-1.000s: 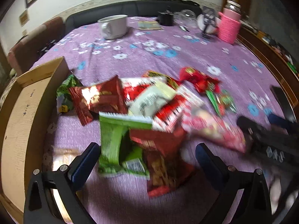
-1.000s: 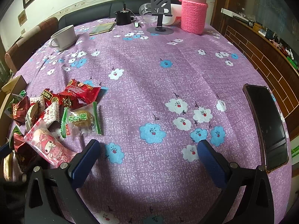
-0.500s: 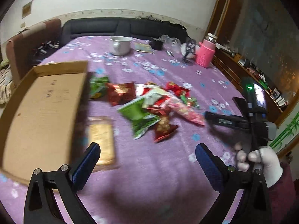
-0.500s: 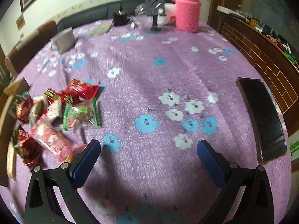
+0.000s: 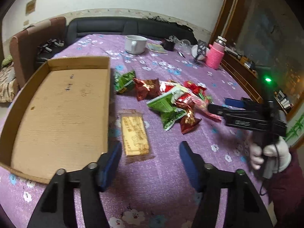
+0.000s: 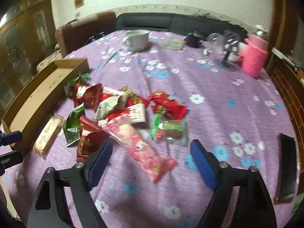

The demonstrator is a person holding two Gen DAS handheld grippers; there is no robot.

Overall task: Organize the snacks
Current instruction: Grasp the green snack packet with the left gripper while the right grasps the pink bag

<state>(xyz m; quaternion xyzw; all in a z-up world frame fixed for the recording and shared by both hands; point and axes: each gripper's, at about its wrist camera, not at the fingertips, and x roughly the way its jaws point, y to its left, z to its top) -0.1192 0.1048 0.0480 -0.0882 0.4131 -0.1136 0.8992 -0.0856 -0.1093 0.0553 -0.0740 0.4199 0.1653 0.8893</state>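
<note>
A pile of red, green and pink snack packets (image 5: 171,100) lies on the purple flowered tablecloth, also in the right wrist view (image 6: 121,114). A flat golden cracker packet (image 5: 134,134) lies apart, beside an empty cardboard tray (image 5: 57,114), which also shows in the right wrist view (image 6: 41,93). My left gripper (image 5: 150,163) is open and empty, raised just short of the cracker packet. My right gripper (image 6: 150,165) is open and empty above a long pink packet (image 6: 144,152); it also shows in the left wrist view (image 5: 220,105), right of the pile.
A white mug (image 5: 135,44), a pink knitted flask (image 5: 215,54), a phone stand (image 6: 229,45) and small items stand at the table's far side. A black phone (image 6: 286,169) lies at the right edge. A dark sofa (image 5: 123,27) runs behind the table.
Both grippers have pulled back and up from the table. The left view now takes in the whole tray and the cracker packet. The right gripper has turned left toward the pile.
</note>
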